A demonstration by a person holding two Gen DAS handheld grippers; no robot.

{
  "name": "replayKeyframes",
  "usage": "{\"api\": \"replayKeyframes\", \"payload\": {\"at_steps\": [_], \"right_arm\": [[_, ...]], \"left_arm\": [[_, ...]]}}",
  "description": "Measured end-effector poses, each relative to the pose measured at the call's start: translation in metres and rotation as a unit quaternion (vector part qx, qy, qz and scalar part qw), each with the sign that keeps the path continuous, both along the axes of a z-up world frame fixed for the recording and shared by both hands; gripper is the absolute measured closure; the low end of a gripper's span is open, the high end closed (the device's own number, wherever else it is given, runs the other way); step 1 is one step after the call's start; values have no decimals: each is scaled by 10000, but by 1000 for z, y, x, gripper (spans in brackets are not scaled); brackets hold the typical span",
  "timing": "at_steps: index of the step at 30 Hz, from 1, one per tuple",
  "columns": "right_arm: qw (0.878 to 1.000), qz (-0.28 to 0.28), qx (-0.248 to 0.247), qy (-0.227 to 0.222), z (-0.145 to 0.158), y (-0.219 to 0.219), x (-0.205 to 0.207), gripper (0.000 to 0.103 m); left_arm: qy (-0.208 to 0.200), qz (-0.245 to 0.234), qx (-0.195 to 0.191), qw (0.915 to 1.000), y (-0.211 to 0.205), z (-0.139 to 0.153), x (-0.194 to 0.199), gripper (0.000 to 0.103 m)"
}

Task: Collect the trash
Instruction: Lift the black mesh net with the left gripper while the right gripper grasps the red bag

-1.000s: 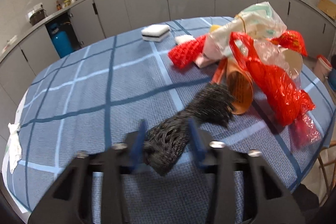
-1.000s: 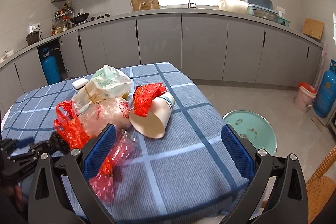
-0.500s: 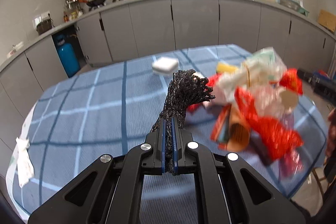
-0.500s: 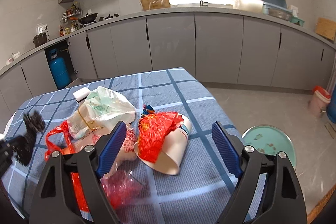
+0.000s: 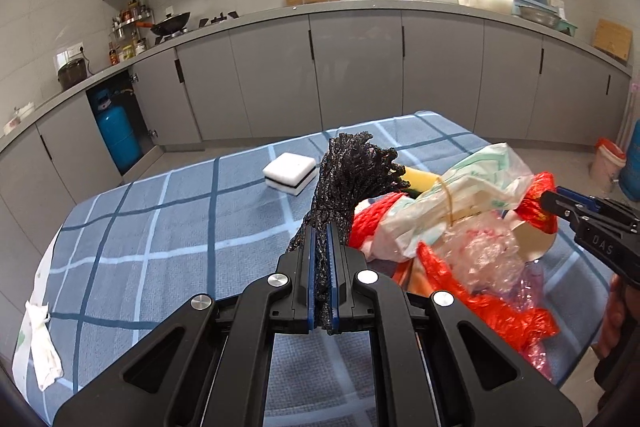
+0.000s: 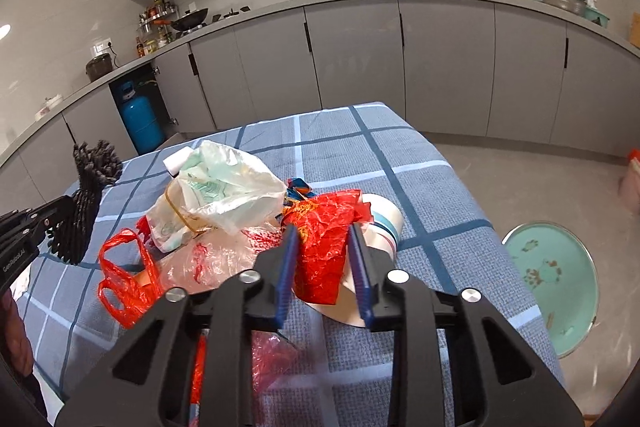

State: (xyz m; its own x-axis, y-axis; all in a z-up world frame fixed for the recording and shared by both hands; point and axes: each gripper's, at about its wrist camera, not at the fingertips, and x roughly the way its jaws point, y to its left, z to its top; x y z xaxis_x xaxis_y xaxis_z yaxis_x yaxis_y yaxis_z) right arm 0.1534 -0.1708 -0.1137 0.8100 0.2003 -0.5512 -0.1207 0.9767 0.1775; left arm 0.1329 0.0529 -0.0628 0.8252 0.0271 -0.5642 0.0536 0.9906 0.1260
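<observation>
My left gripper (image 5: 324, 263) is shut on a black mesh net (image 5: 352, 179) and holds it upright above the blue checked tablecloth (image 5: 160, 227); the net also shows in the right wrist view (image 6: 90, 195). My right gripper (image 6: 323, 267) is part closed around a crumpled red wrapper (image 6: 324, 239) that lies in a white paper cup (image 6: 380, 223); the jaws touch its sides with a gap still between them. A white-green plastic bag (image 6: 216, 195), a red plastic bag (image 6: 124, 275) and clear crumpled plastic (image 5: 480, 251) lie piled beside it.
A white sponge block (image 5: 290, 173) lies on the table behind the pile. A teal basin (image 6: 556, 283) stands on the floor right of the table. A white cloth (image 5: 40, 343) hangs at the table's left edge. Grey kitchen cabinets (image 5: 360, 75) run behind.
My left gripper shut on the black net and lifted it off the table. My right gripper moved in over the cup and narrowed around the red wrapper.
</observation>
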Motion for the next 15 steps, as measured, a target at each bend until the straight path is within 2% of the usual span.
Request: {"api": "replayKeyframes", "payload": {"at_steps": [2, 9, 15], "right_arm": [[10000, 36, 13, -90, 4, 2, -4, 87], [9986, -59, 27, -531, 28, 0, -16, 90], [9974, -198, 44, -697, 39, -16, -17, 95]], "left_arm": [[-42, -24, -1, 10000, -3, 4, -1, 96], [-367, -81, 33, 9993, -18, 30, 0, 96], [-534, -292, 42, 9981, -40, 46, 5, 96]]}}
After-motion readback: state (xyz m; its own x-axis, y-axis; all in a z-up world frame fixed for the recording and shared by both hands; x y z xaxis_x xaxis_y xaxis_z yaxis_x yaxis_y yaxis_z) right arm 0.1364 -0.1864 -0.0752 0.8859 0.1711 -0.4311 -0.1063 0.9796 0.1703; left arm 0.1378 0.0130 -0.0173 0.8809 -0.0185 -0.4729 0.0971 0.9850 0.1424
